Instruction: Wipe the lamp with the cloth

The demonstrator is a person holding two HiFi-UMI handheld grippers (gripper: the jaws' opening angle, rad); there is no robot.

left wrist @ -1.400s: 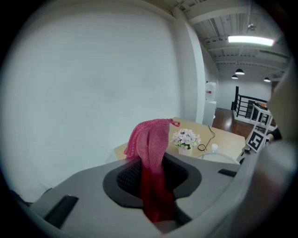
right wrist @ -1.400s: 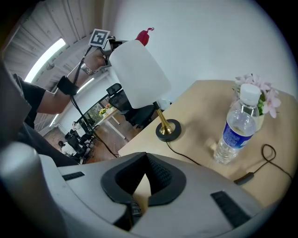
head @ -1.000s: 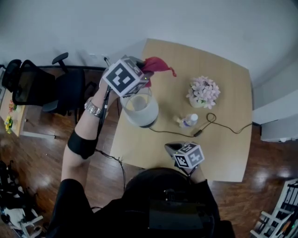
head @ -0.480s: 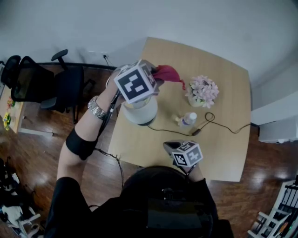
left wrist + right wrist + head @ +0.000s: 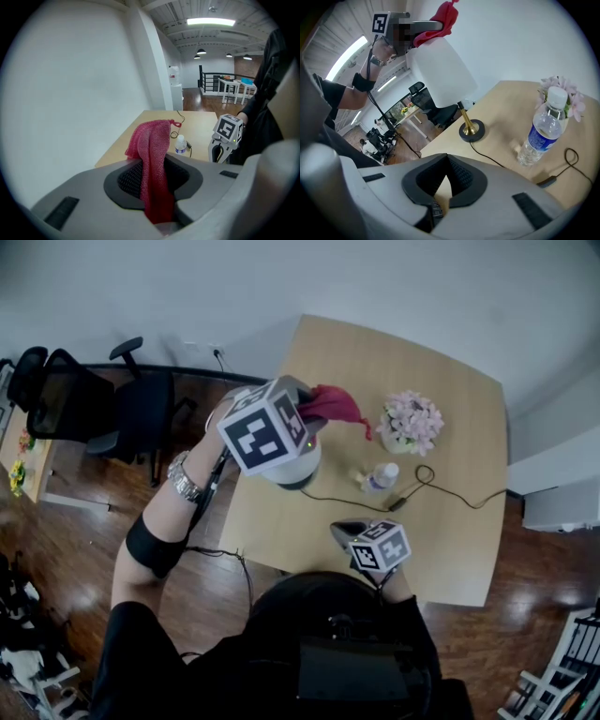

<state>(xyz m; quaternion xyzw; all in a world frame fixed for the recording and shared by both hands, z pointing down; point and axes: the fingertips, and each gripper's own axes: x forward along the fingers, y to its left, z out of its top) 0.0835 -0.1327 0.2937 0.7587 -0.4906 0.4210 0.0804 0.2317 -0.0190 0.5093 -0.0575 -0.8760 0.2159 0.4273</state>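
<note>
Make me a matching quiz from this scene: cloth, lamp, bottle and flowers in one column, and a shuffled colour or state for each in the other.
1 cloth
2 lamp
3 bottle
4 flowers

A clear, blue label
B white shade, gold stem
C pale pink blossoms
D red, between the jaws of the left gripper

Pairs: 1-D, 2-B, 3-A, 4-C

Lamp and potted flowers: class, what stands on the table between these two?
A clear water bottle stands between the lamp and the flowers, nearer the flowers. The head view shows this plainly.
</note>
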